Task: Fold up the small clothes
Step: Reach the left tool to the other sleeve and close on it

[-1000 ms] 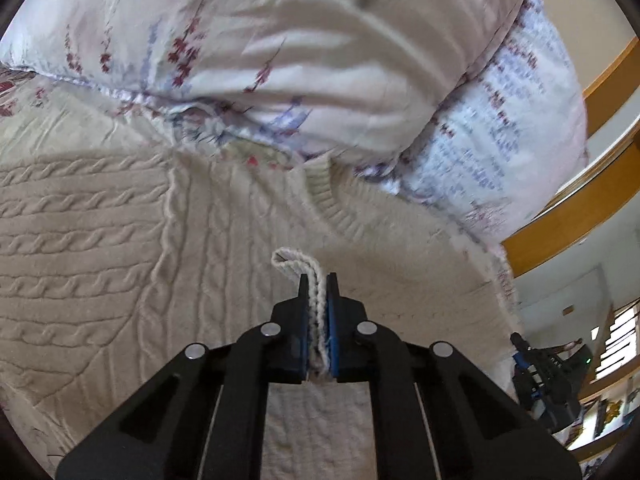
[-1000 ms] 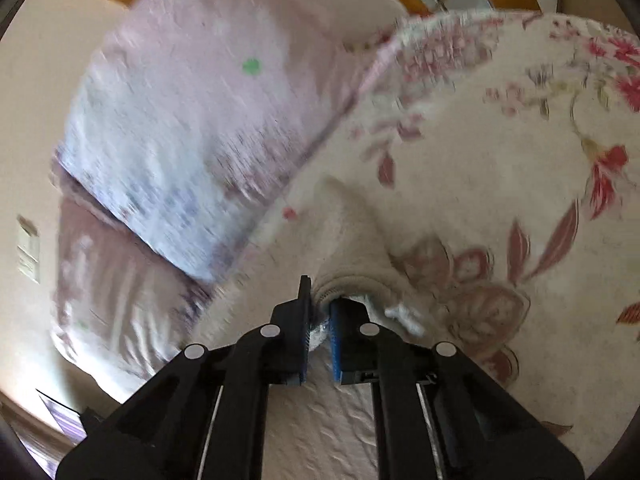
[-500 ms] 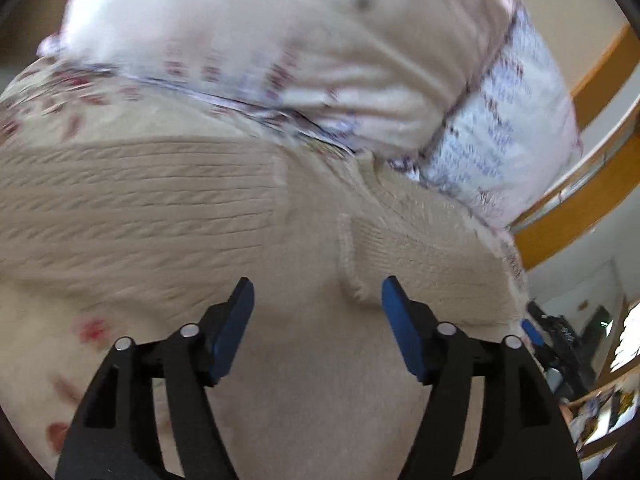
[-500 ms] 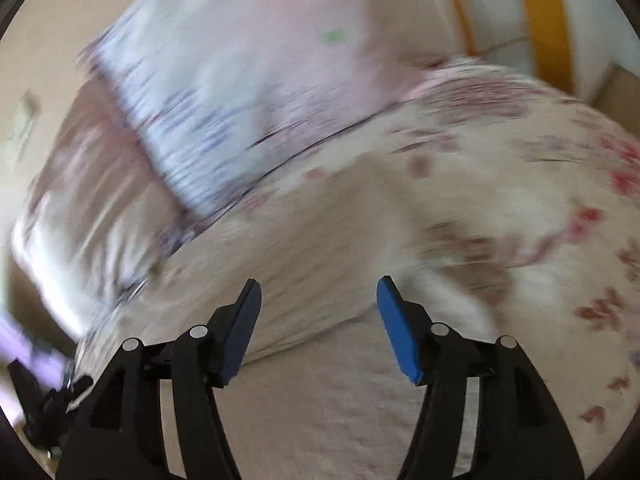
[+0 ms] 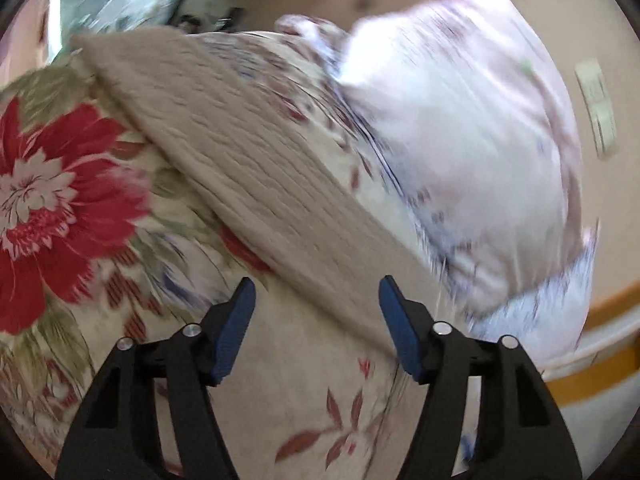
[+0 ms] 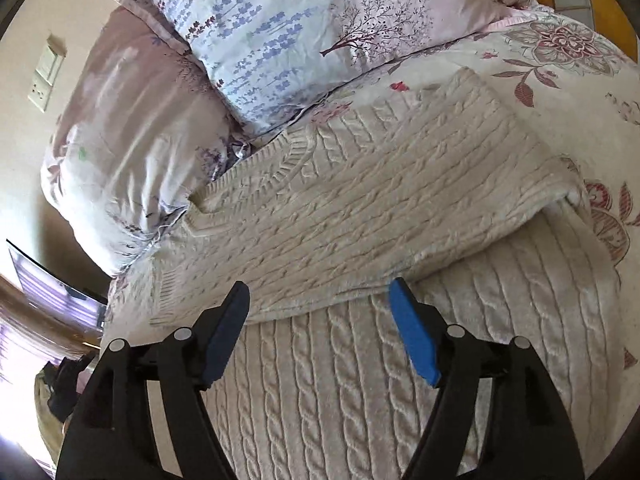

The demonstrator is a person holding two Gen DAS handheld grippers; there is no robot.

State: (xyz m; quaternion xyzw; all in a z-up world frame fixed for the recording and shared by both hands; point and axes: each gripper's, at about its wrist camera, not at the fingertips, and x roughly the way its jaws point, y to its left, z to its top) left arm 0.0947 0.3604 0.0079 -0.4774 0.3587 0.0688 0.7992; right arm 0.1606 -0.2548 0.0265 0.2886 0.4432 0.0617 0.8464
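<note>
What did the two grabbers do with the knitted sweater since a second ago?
Both let go. The left gripper had pinched a loop of knit, the right gripper an edge; their jaws have just been opening and nothing is between them now. Both swung to new views. The cream sweater now lies folded over itself. It stays on the flowered bedspread beside the pillows.

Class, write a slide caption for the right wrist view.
Open right gripper above a folded cream cable-knit sweater on a floral bedspread.

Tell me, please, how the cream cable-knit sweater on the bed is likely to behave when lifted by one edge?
The sweater would probably droop and unfold, since its folded-over layer already sags softly. The thick knit suggests some weight, and the textured yarn looks unlikely to slip from the pads.
</note>
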